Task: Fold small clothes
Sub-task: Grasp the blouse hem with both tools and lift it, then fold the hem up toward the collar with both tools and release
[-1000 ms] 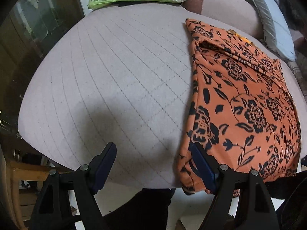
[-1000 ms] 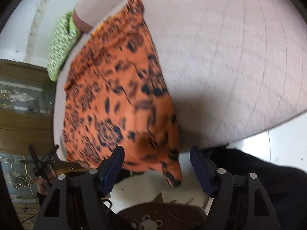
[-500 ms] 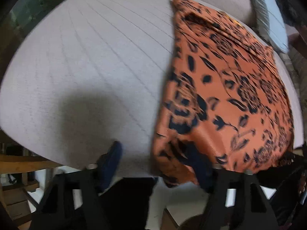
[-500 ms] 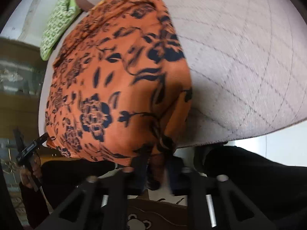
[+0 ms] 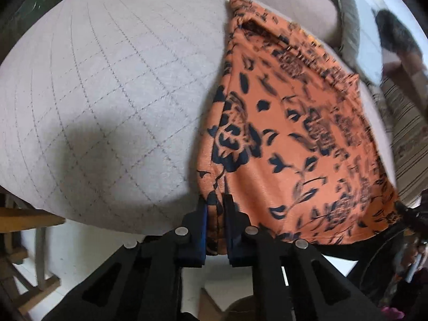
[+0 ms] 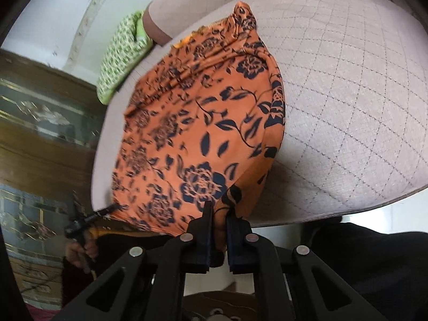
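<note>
An orange garment with a black flower print (image 5: 294, 133) lies on a quilted grey cushion (image 5: 107, 93), and its near edge hangs over the front. My left gripper (image 5: 216, 200) has its jaws closing tight on the garment's near left corner, with the cloth pinched between the pads. In the right wrist view the same garment (image 6: 203, 133) is lifted at its near right corner. There my right gripper (image 6: 220, 211) has its jaws closing on the hem, with cloth between the pads. The left gripper (image 6: 80, 222) shows at the far corner, held by a hand (image 6: 80, 251).
The cushion (image 6: 347, 107) spreads wide and bare on both sides of the garment. A green patterned pillow (image 6: 120, 61) and a grey striped pillow (image 5: 347, 26) lie at the back. A wooden cabinet (image 6: 40, 133) stands to one side, with white floor below the front edge.
Both grippers went from wide open to shut on the garment's near corners, the right one first. The right gripper has lifted its corner off the cushion.
</note>
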Demonstrator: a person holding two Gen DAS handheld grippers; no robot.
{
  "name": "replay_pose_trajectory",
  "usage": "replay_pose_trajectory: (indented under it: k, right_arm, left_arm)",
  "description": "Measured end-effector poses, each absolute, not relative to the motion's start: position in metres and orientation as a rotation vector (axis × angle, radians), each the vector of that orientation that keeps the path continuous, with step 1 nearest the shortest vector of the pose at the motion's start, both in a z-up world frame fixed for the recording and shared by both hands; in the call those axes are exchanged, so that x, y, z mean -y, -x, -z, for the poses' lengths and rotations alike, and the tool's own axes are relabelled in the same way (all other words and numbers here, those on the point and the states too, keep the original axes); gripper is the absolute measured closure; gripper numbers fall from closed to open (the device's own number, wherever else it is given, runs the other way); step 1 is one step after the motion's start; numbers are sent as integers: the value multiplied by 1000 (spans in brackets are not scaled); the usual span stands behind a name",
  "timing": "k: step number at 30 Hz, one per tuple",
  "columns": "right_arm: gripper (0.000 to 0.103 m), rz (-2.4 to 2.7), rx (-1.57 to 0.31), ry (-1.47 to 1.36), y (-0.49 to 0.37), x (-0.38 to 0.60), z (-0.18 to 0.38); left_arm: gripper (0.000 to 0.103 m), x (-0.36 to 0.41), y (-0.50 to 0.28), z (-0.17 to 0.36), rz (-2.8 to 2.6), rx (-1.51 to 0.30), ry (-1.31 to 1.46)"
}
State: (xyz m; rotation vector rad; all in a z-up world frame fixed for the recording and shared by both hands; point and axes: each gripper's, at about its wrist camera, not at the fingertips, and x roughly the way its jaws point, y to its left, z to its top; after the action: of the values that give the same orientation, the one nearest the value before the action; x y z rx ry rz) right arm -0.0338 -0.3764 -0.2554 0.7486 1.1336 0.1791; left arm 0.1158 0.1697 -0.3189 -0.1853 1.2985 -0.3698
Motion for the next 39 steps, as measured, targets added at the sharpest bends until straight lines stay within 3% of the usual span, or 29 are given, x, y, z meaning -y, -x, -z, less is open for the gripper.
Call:
replay_pose_trajectory:
  k: [13, 21, 26, 33, 34, 36, 37, 39]
  right_arm:
    - [94, -257, -850, -815, 21, 405, 167]
    - [94, -241, -729, -866, -5, 442, 137]
    - [93, -134, -945, -804, -31, 448, 155]
    - [91, -85, -1180, -821, -11, 418, 233]
    - [88, -87, -1199, -834, -4, 413, 246]
    - [60, -58, -1249, -836, 14, 403, 275]
    - [32, -36, -1270, -822, 19, 399, 281]
    - [29, 7, -1271, -807, 28, 391, 290]
  left_arm:
    - [92, -169, -140, 239, 477, -1113, 325]
    - [93, -143, -174, 218, 510, -1098, 305]
    - [93, -134, -187, 224, 468, -1119, 272]
    - [93, -148, -161, 256, 419, -1188, 263]
    - [93, -152, -154, 260, 395, -1201, 242]
    - [88, -158, -148, 265, 353, -1210, 220]
    - [83, -163, -145, 268, 324, -1217, 212]
    - [42, -169, -141, 273, 269, -1237, 202]
